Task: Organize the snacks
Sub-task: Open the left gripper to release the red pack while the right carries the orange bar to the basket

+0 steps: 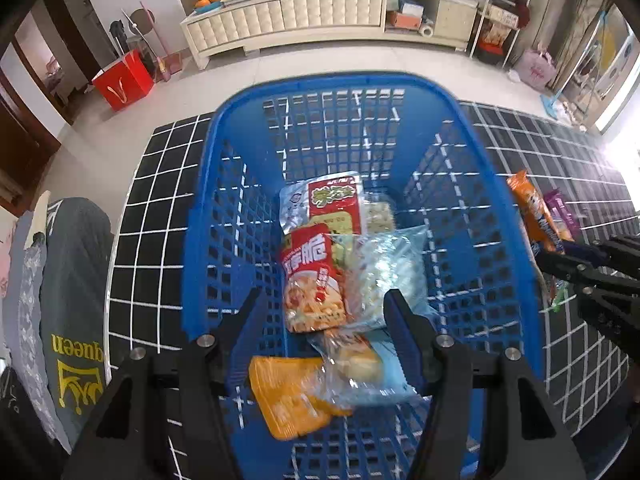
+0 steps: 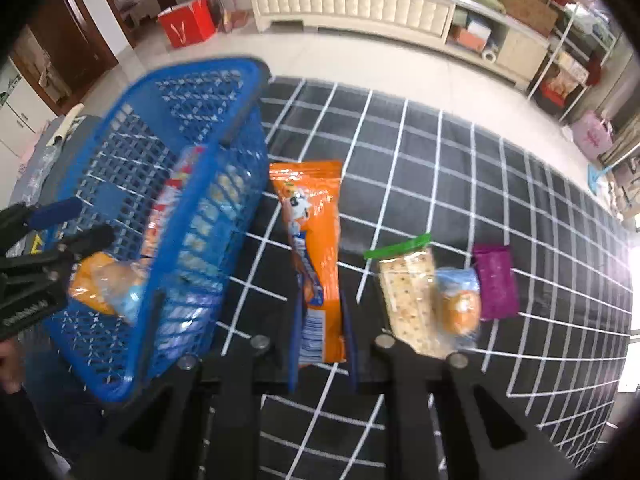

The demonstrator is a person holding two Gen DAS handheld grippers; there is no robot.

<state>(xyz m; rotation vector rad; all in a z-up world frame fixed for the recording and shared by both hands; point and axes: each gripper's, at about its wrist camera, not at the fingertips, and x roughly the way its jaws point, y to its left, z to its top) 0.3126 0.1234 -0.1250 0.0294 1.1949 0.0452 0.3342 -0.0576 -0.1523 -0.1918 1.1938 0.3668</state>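
Observation:
A blue plastic basket (image 1: 412, 92) stands on a black grid mat and holds several snack packs, among them a red noodle pack (image 1: 314, 280) and an orange pack (image 1: 288, 394). My left gripper (image 1: 320, 312) is open above the basket, empty, over a clear bun pack (image 1: 360, 364). My right gripper (image 2: 322, 320) is shut on a long orange snack bag (image 2: 314, 240), held just right of the basket (image 2: 132, 152). On the mat lie a cracker pack (image 2: 408, 300), a blue bun pack (image 2: 458, 304) and a purple pack (image 2: 496, 284).
The black grid mat (image 2: 500, 184) covers the table. Folded grey clothing (image 1: 76, 280) lies to the basket's left. A white cabinet (image 1: 320, 20) and a red bag (image 1: 124, 80) stand across the tiled floor.

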